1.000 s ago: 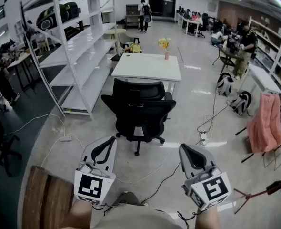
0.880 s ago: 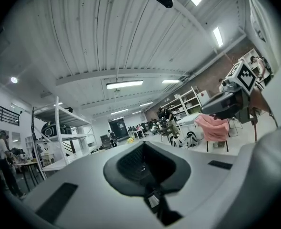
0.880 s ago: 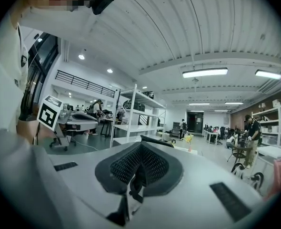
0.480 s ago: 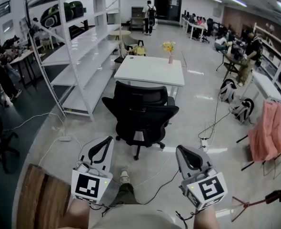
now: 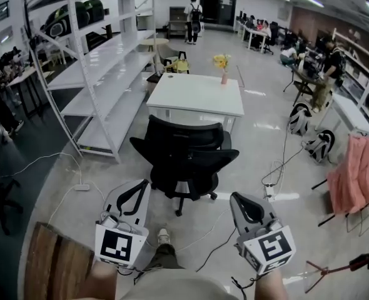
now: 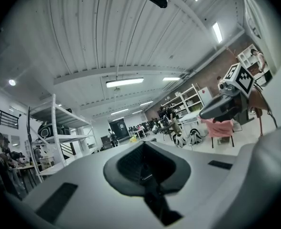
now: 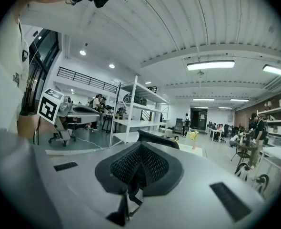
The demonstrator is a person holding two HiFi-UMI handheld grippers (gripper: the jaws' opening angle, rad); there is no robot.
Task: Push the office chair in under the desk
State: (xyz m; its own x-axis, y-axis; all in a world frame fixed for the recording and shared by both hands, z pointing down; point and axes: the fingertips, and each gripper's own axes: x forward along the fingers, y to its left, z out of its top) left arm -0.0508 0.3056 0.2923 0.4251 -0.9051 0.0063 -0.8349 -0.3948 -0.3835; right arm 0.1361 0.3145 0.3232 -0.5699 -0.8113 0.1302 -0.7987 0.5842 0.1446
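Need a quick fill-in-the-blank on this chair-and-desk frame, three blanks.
1. The left gripper and right gripper are both ____ and empty.
2. The black mesh office chair has its ____ toward the person.
3. The pink vase of yellow flowers stands at the white rectangular desk's ____ edge.
Missing: shut; backrest; far.

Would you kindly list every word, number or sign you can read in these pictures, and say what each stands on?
No text can be read anywhere.
Left cube on the left hand-held gripper: black-and-white marker pattern, no letters.
Right cube on the right hand-held gripper: another marker pattern, no letters.
Dark marks on the person's shirt: too blurred to read.
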